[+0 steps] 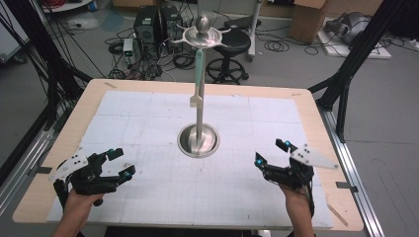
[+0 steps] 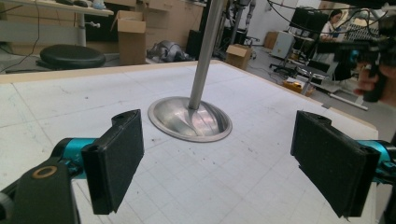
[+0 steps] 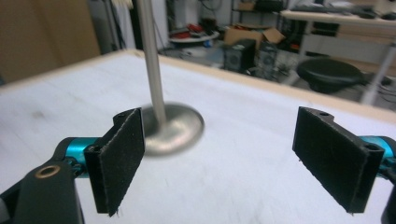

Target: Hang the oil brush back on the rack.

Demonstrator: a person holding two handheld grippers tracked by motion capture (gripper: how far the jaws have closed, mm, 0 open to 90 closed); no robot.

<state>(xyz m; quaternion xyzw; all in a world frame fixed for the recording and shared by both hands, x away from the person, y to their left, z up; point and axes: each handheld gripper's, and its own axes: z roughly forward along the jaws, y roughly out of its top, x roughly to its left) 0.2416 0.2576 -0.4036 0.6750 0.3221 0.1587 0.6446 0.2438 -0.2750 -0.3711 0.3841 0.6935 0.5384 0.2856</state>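
Observation:
A steel stand rises from a round base [image 1: 198, 140] in the middle of the white mat [image 1: 148, 197]. Its pole carries a hooked top ring [image 1: 201, 35], from which a teal-handled spatula [image 1: 197, 79] hangs. My left gripper [image 1: 121, 163] rests low at the front left, open and empty, facing the base [image 2: 189, 119] and pole [image 2: 205, 51]. My right gripper [image 1: 272, 154] sits at the front right, also open with nothing between its jaws. Ahead of it stand the blurred base [image 3: 173, 128] and pole [image 3: 152, 60].
The wooden table edge [image 1: 326, 148] frames the mat. Behind the table are a black stool [image 1: 228, 47], computer towers [image 1: 148, 24] and tangled cables on the floor. Black frame legs [image 1: 346, 74] stand at the right.

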